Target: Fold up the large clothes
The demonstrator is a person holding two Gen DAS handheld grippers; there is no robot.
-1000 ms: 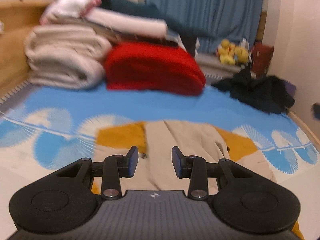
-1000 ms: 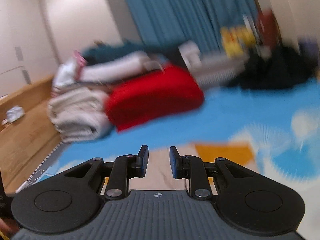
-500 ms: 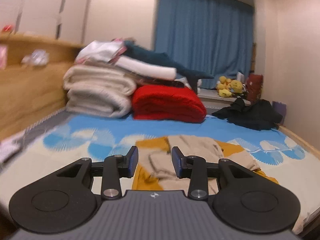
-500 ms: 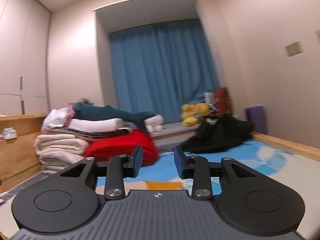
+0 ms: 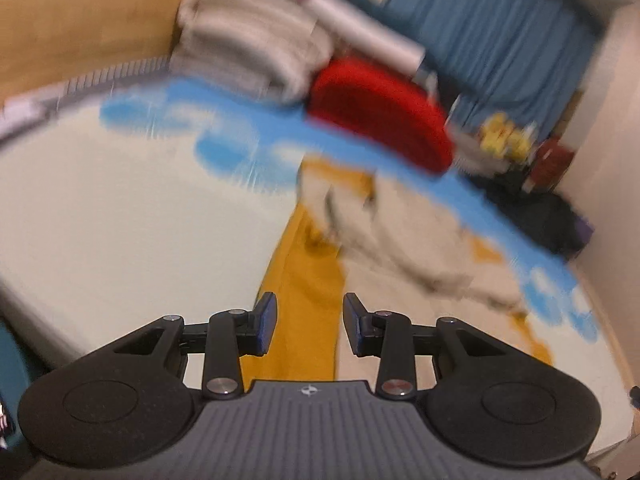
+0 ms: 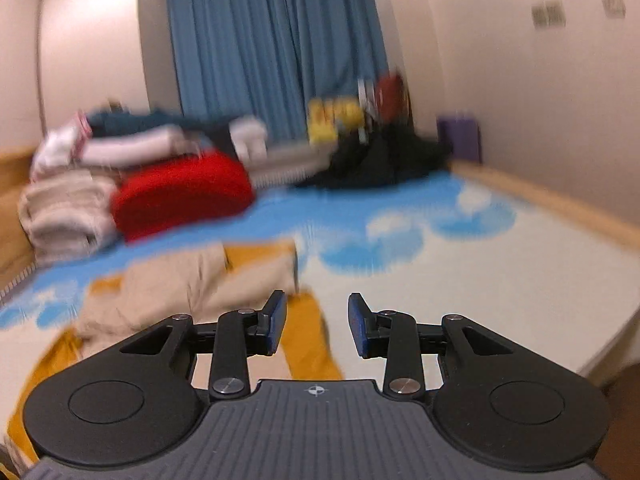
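A mustard-yellow and beige garment lies crumpled on the bed's blue-and-white sheet. In the left wrist view, my left gripper hovers open over the garment's near mustard edge, with nothing between its pads. This view is tilted and blurred. The right wrist view shows the same garment to the left. My right gripper stands open above a mustard strip at the garment's right side. I see no cloth pinched in either gripper.
At the bed's far end are stacked folded blankets, a red blanket, a pile of black clothes and yellow plush toys before a blue curtain. A wooden rail lines the right side.
Both views have swung and now tilt down again toward the garment's near part. The left view has rolled. The right jaws stand wider than a second ago.
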